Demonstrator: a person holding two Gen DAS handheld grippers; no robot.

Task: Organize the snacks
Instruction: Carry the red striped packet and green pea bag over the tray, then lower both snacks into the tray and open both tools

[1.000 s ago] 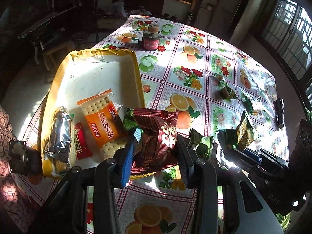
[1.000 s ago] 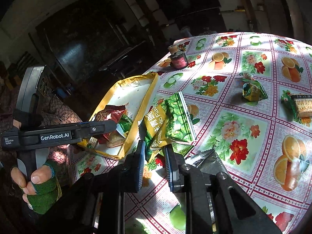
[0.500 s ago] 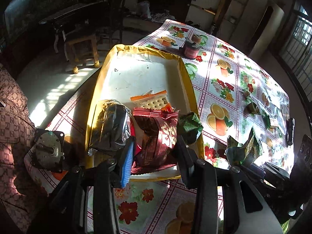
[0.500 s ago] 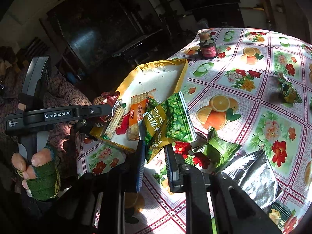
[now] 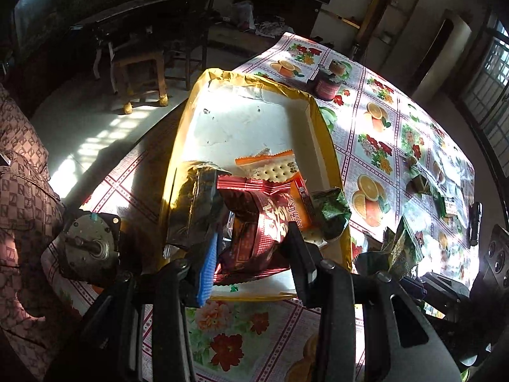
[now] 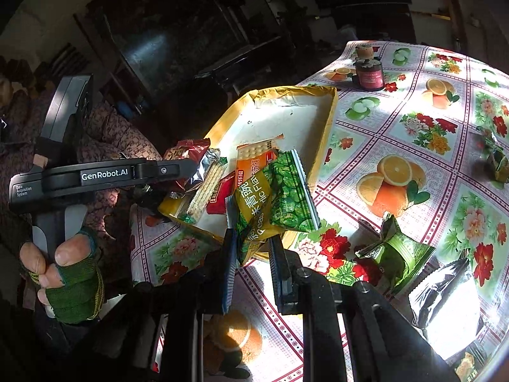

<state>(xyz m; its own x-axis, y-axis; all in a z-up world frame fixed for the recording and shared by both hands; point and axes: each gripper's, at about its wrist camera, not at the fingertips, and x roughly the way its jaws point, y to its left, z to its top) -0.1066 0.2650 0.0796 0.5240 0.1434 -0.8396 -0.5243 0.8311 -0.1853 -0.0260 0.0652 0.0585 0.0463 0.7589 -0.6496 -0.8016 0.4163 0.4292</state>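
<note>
A yellow-rimmed white tray (image 5: 254,121) (image 6: 286,111) lies on the tablecloth's left side. In it lie an orange cracker pack (image 5: 276,168) (image 6: 254,156), a silver foil pack (image 5: 194,203) and a small green pack (image 5: 334,210). My left gripper (image 5: 251,245) is shut on a dark red snack bag (image 5: 257,222) above the tray's near end. My right gripper (image 6: 251,245) is shut on a green pea snack bag (image 6: 273,197), held over the tray's near right corner.
A dark red jar (image 5: 327,86) (image 6: 369,76) stands beyond the tray. Green packs (image 6: 397,251) (image 6: 496,159) and a silver pack (image 6: 445,296) lie on the floral cloth to the right. A metal motor (image 5: 89,245) sits at the tray's left. Chairs stand behind.
Both grippers moved left with their bags. The red bag now hangs over the tray's near end, and the green bag came over the tray's corner.
</note>
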